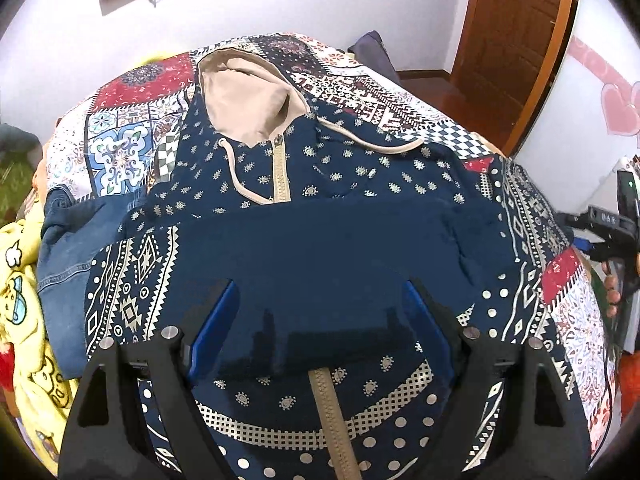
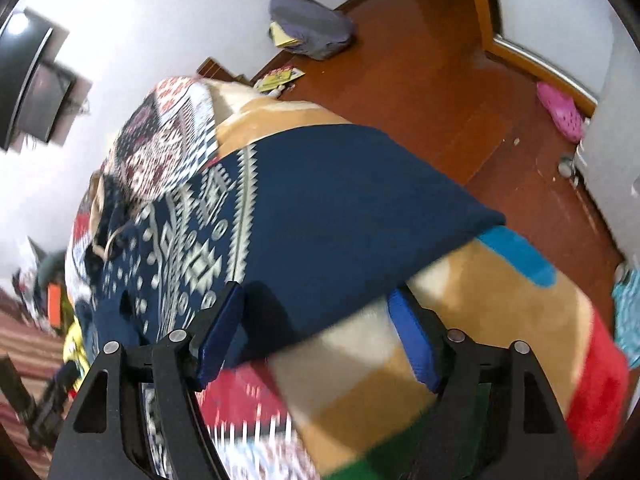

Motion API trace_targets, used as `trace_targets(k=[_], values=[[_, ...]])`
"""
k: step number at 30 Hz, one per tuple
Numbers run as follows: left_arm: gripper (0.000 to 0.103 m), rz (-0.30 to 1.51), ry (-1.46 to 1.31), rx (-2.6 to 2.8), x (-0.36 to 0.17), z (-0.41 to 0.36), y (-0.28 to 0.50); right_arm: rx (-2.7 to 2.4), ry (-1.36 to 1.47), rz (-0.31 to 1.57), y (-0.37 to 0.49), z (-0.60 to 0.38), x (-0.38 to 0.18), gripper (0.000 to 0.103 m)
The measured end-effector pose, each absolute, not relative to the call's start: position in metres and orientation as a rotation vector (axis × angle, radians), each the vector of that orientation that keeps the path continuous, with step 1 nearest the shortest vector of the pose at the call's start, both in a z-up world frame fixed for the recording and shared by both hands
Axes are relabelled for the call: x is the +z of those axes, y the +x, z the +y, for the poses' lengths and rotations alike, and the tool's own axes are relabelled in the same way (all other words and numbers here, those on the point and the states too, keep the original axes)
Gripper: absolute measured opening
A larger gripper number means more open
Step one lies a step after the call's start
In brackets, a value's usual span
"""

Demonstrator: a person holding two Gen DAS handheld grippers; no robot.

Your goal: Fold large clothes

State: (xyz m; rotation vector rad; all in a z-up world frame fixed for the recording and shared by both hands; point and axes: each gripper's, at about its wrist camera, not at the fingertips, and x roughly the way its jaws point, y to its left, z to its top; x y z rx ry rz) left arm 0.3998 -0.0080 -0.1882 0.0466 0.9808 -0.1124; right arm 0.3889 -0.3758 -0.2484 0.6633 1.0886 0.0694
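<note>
A navy patterned zip hoodie [image 1: 320, 176] with a beige-lined hood [image 1: 240, 96] lies face up on a patchwork bedspread [image 1: 120, 120]. A plain navy band [image 1: 320, 264], a folded part of the hoodie, lies across its middle. My left gripper [image 1: 320, 312] is open above this band, its blue pads [image 1: 218, 320] on either side of it, holding nothing. My right gripper [image 2: 320, 320] is open at the bed's right side, above the hoodie's plain navy edge [image 2: 340, 208]. The right wrist view is blurred.
Blue jeans [image 1: 68, 256] and a yellow cartoon blanket [image 1: 24, 280] lie at the bed's left. A brown, red and green blanket [image 2: 480, 320] hangs off the right side. Wooden floor [image 2: 440, 80] holds a grey bag [image 2: 312, 24] and a pink shoe [image 2: 560, 112]. A door [image 1: 516, 40] stands behind.
</note>
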Motion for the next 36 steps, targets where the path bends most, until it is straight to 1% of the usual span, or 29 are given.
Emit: trace_targets(k=[3, 5, 6, 7, 8, 9, 10, 11, 12, 13, 19, 22, 25, 28, 30, 36], values=[[0.083, 0.989, 0.058, -0.102, -0.193, -0.006, 0.4, 0.035, 0.688, 1.058, 0.399, -0.377, -0.248, 0.073], [0.083, 0.992, 0.068, -0.091, -0.195, -0.003, 0.399, 0.015, 0.689, 1.046, 0.405, -0.378, -0.247, 0.069], [0.083, 0.991, 0.072, -0.086, -0.196, -0.002, 0.398, 0.004, 0.687, 1.037, 0.408, -0.377, -0.246, 0.065], [0.083, 0.99, 0.076, -0.08, -0.196, 0.001, 0.396, 0.0, 0.684, 1.03, 0.41, -0.378, -0.244, 0.058], [0.083, 0.989, 0.077, -0.076, -0.196, 0.003, 0.395, -0.003, 0.676, 1.018, 0.41, -0.377, -0.241, 0.055], [0.083, 0.988, 0.076, -0.072, -0.196, 0.006, 0.394, 0.001, 0.657, 0.999, 0.41, -0.374, -0.235, 0.044], [0.083, 0.986, 0.072, -0.067, -0.195, 0.01, 0.392, 0.004, 0.639, 0.984, 0.411, -0.372, -0.229, 0.03], [0.083, 0.984, 0.067, -0.062, -0.194, 0.013, 0.39, 0.011, 0.616, 0.963, 0.41, -0.369, -0.222, 0.025], [0.083, 0.982, 0.063, -0.058, -0.193, 0.016, 0.389, 0.019, 0.599, 0.942, 0.409, -0.367, -0.215, 0.017], [0.083, 0.979, 0.055, -0.053, -0.191, 0.02, 0.387, 0.03, 0.573, 0.91, 0.406, -0.363, -0.203, 0.013], [0.083, 0.944, 0.016, -0.036, -0.176, 0.037, 0.372, 0.138, 0.407, 0.755, 0.392, -0.325, -0.13, 0.012], [0.083, 0.924, 0.014, -0.032, -0.168, 0.043, 0.363, 0.242, 0.315, 0.685, 0.378, -0.289, -0.089, 0.012], [0.083, 0.903, 0.02, -0.029, -0.16, 0.047, 0.355, 0.362, 0.267, 0.662, 0.368, -0.252, -0.071, 0.012], [0.083, 0.891, 0.031, -0.022, -0.156, 0.05, 0.347, 0.442, 0.229, 0.685, 0.361, -0.218, -0.074, 0.012], [0.083, 0.888, 0.026, -0.021, -0.155, 0.054, 0.342, 0.488, 0.2, 0.725, 0.36, -0.191, -0.087, 0.012], [0.083, 0.9, 0.014, -0.015, -0.157, 0.07, 0.327, 0.6, 0.153, 0.924, 0.364, -0.126, -0.148, 0.012]])
